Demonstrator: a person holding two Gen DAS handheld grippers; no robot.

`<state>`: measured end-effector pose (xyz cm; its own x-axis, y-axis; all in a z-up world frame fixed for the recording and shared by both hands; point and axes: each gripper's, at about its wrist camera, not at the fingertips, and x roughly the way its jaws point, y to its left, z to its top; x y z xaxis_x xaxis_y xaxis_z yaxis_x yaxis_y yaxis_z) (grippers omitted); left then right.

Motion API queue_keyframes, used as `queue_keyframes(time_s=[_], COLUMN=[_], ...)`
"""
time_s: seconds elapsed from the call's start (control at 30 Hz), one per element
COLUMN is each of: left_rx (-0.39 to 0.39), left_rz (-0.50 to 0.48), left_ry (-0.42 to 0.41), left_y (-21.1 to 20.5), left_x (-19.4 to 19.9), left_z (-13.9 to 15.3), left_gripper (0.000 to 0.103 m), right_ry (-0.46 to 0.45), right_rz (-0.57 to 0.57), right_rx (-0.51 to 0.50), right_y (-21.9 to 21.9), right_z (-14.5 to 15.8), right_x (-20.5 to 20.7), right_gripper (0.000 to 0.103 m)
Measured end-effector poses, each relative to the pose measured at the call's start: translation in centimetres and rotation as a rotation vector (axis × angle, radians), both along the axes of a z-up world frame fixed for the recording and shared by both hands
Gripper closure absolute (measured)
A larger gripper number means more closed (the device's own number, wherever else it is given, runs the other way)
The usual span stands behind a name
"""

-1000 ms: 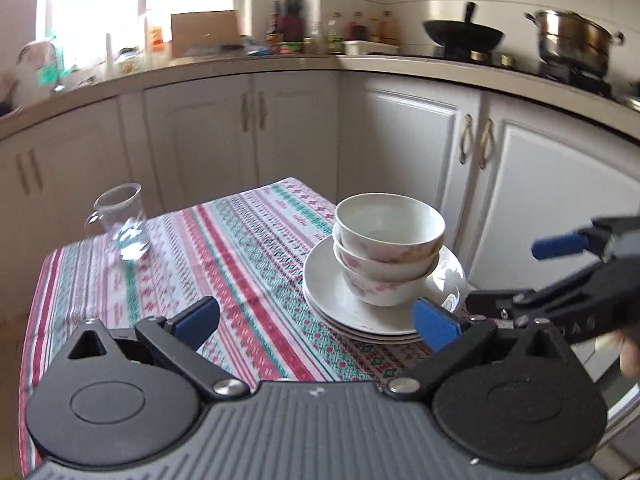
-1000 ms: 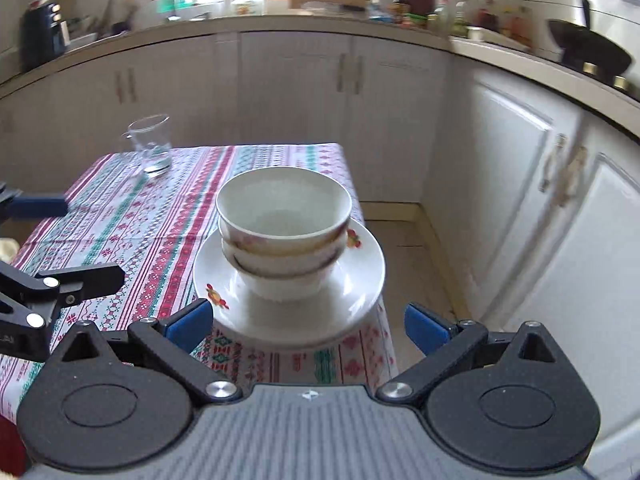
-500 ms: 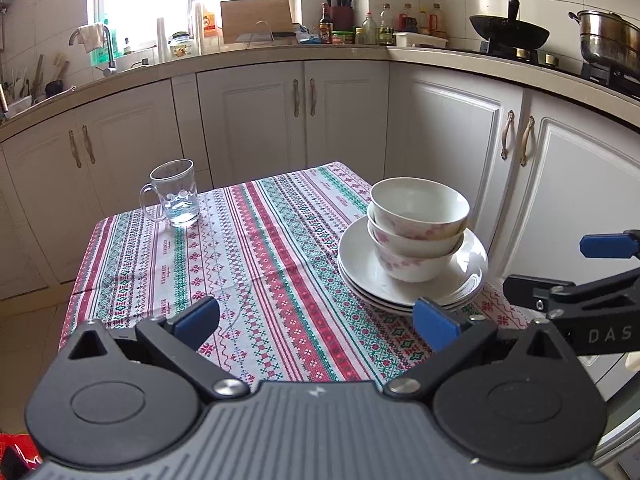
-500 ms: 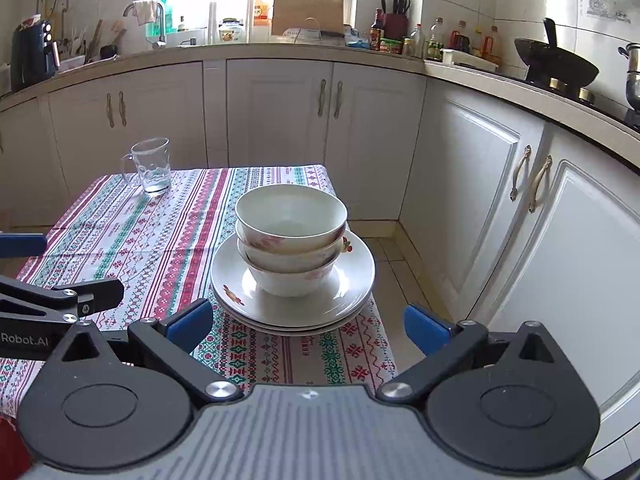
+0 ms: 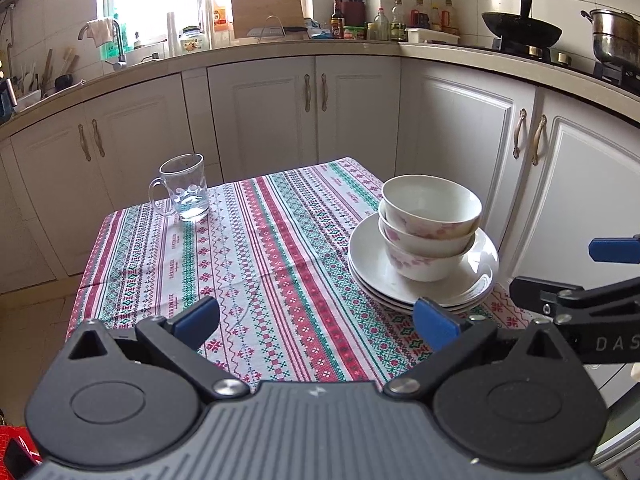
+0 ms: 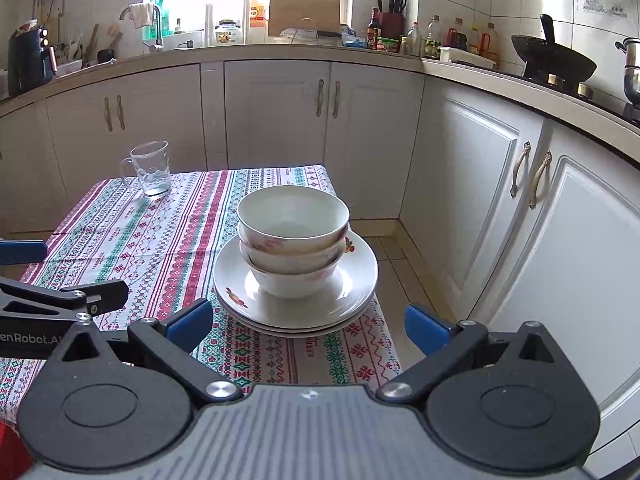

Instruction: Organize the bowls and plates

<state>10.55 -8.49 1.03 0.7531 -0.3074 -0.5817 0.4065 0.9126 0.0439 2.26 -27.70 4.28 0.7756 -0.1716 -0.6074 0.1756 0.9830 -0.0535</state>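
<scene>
White kitchen cabinets are wrapping round a small table whose striped tablecloth (image 5: 256, 264) is covering the whole tabletop. Near the tabletop's right edge, towards its near right corner, a stack of plates (image 6: 320, 312) is sitting with nested bowls (image 6: 294, 240) standing upright in its middle; three bowls seem to be nesting there, though the lowest rims are hard to separate. A glass mug (image 5: 182, 188) is standing well apart from them, near the far left corner.

The left gripper (image 5: 316, 320) is hovering off the near edge with its blue pads spread wide and nothing between them. The right gripper (image 6: 308, 322) is hanging just before the plates, its fingers likewise apart and gripping nothing.

Judging by this layout, the crockery is already sitting in one tidy pile, so the stacking appears to be finished or nearly so. Whether the pile is meant to go elsewhere cannot be told; no loose plate or bowl is showing anywhere on the table.
</scene>
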Motion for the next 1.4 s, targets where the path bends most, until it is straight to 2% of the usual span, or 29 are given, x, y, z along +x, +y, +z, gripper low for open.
queue_keyframes(time_s=[1.4], left_rx=[-0.012], left_rz=[0.017], left_ry=[-0.018], left_y=[0.25], left_x=[-0.98], left_z=[0.88], left_gripper=[0.001], right_ry=[-0.033], right_rz=[0.011], right_rx=[0.008], right_y=[0.22], right_z=[0.61], right_x=[-1.02], right_gripper=[0.0])
